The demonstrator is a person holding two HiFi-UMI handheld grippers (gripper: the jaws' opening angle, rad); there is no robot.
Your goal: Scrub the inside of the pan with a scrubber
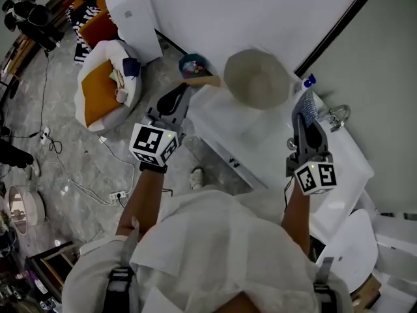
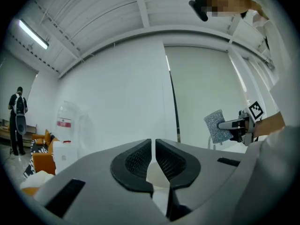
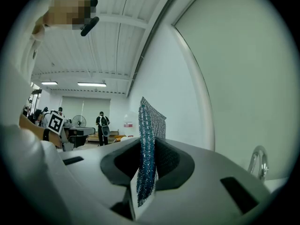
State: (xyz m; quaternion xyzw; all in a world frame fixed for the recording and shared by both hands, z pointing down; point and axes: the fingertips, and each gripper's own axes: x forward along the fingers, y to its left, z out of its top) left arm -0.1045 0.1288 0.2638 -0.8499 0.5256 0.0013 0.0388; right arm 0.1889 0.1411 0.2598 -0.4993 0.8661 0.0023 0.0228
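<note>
A round, pale pan (image 1: 256, 78) sits at the far end of the white counter (image 1: 260, 142). My right gripper (image 1: 305, 117) is shut on a blue-silver mesh scrubber (image 1: 307, 104), which stands upright between its jaws (image 3: 146, 149); it hovers to the right of the pan, apart from it. My left gripper (image 1: 177, 96) hangs off the counter's left edge, left of the pan. Its jaws (image 2: 153, 144) are shut with nothing between them. The left gripper view also catches the scrubber (image 2: 214, 125) in the right gripper (image 2: 234, 124). The pan's inside is hard to make out.
A chrome faucet (image 1: 339, 116) rises at the counter's right, visible too in the right gripper view (image 3: 258, 161). A blue-capped bottle (image 1: 309, 80) stands behind the scrubber. On the floor to the left are a white seat with an orange cushion (image 1: 104, 87), cables and a power strip (image 1: 117, 196).
</note>
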